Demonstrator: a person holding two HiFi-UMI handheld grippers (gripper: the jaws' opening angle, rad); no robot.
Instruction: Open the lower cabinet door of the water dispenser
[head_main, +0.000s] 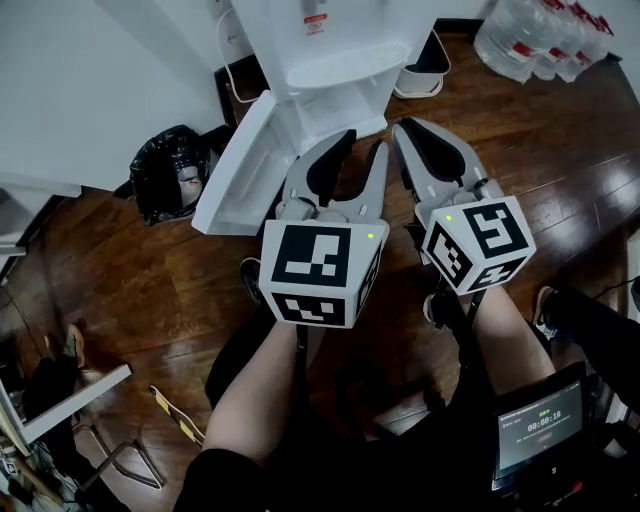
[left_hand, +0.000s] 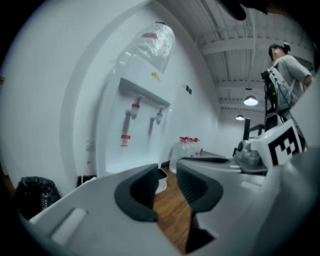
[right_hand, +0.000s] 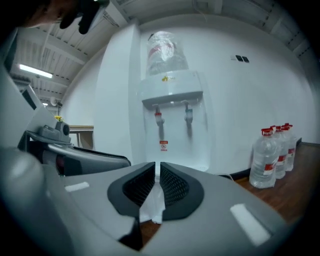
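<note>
The white water dispenser (head_main: 335, 45) stands against the wall, at the top of the head view. Its lower cabinet door (head_main: 240, 165) is swung wide open to the left, showing the white compartment (head_main: 335, 108). My left gripper (head_main: 366, 145) hovers in front of that opening, open, with nothing between its jaws. My right gripper (head_main: 402, 130) is beside it on the right, shut and empty. Both point roughly level at the dispenser (left_hand: 135, 125) (right_hand: 172, 120). In their own views, the left gripper (left_hand: 167, 176) shows floor through its gap and the right gripper (right_hand: 157, 170) only a sliver.
A black bin bag (head_main: 170, 175) sits left of the door. Water bottles (head_main: 540, 40) (right_hand: 272, 155) stand to the right, with a white bin (head_main: 425, 70) beside the dispenser. A person (left_hand: 287, 75) stands at the right. A screen (head_main: 540, 430) and someone's shoe (head_main: 545, 310) are near me.
</note>
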